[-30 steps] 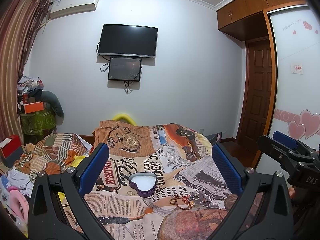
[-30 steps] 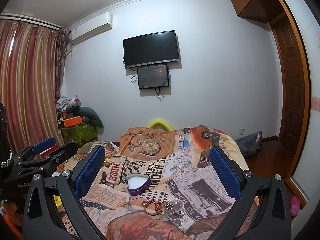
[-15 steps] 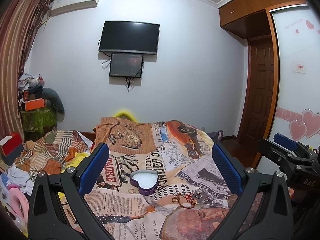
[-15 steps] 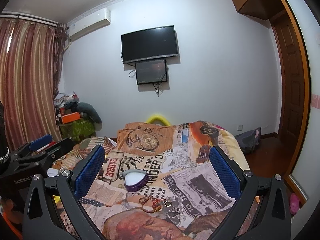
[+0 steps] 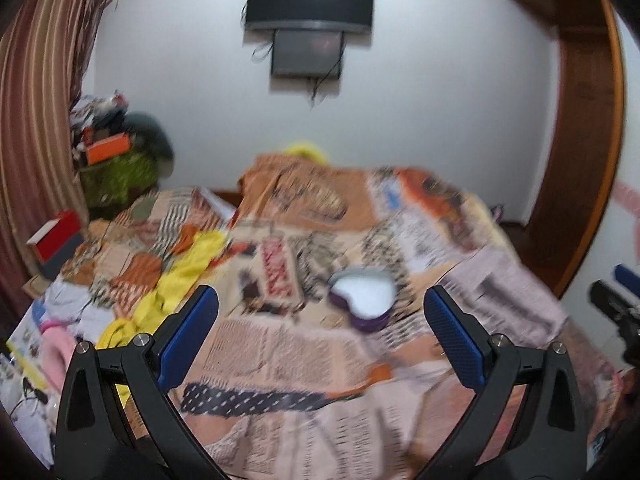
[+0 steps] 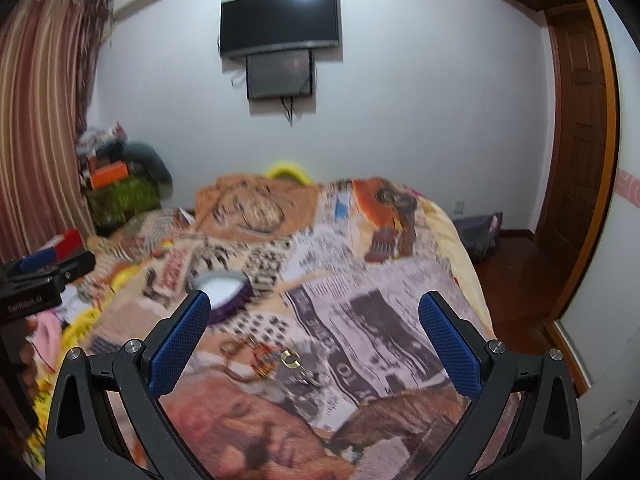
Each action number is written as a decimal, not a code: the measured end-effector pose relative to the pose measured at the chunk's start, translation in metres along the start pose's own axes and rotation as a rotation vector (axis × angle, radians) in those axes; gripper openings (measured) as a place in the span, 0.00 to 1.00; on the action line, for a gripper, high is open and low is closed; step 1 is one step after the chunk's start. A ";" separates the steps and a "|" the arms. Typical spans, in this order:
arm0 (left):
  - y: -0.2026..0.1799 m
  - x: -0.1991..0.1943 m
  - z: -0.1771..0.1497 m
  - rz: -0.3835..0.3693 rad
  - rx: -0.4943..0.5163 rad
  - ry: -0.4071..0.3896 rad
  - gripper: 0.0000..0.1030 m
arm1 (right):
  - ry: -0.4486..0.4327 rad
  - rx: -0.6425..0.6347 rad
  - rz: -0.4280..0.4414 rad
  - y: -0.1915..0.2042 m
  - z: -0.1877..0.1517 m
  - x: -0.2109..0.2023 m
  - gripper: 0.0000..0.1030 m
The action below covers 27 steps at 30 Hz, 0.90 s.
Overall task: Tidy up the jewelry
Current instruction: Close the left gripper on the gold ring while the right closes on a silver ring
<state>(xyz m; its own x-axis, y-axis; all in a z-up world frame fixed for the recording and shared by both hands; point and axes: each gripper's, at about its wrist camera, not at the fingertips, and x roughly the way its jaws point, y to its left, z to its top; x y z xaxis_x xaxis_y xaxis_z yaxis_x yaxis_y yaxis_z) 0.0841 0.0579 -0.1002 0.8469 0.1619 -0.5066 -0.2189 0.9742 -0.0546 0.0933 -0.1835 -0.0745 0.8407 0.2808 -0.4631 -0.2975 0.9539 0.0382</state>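
A purple heart-shaped box (image 5: 365,299) with a white inside lies open on the patterned bedspread; it also shows in the right wrist view (image 6: 224,291). A small heap of jewelry (image 6: 264,357), with rings, a red-and-gold bracelet and a gold piece, lies on the spread in front of the box. My left gripper (image 5: 320,334) is open and empty above the bed, left of the box. My right gripper (image 6: 314,340) is open and empty, with the jewelry heap between its fingers in the view. Both views are blurred by motion.
The bed (image 6: 360,264) fills the foreground. Crumpled clothes and yellow fabric (image 5: 188,268) lie on its left side. A cluttered stand (image 6: 116,188) and a curtain stand at left, a TV (image 6: 280,20) on the far wall, a wooden door (image 6: 576,152) at right.
Both grippers have tilted down and moved closer over the bed. The box and jewelry now sit higher and larger in view. Both stay open.
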 end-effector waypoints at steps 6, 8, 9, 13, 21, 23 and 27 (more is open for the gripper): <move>0.017 0.054 -0.019 0.005 0.004 0.166 0.85 | 0.102 -0.030 -0.042 -0.008 -0.015 0.019 0.99; 0.020 0.070 -0.023 0.000 0.005 0.204 0.85 | 0.139 -0.023 -0.027 -0.012 -0.019 0.029 0.95; 0.021 0.075 -0.024 -0.009 0.007 0.222 0.85 | 0.168 -0.019 -0.011 -0.015 -0.021 0.035 0.91; 0.021 0.106 -0.026 -0.077 0.017 0.315 0.85 | 0.259 0.004 0.058 -0.023 -0.027 0.057 0.70; 0.010 0.153 -0.028 -0.140 0.080 0.419 0.84 | 0.366 0.016 0.145 -0.027 -0.043 0.073 0.54; 0.009 0.165 -0.030 -0.178 0.066 0.452 0.79 | 0.377 0.021 0.154 -0.029 -0.044 0.073 0.51; 0.006 0.185 -0.030 -0.202 0.059 0.489 0.67 | 0.399 0.020 0.176 -0.028 -0.046 0.076 0.43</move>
<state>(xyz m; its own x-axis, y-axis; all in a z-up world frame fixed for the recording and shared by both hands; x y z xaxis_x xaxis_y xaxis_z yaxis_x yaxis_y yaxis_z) 0.2251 0.0891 -0.2200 0.5414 -0.1083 -0.8337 -0.0351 0.9879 -0.1511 0.1450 -0.1936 -0.1519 0.5361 0.3805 -0.7536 -0.4085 0.8981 0.1629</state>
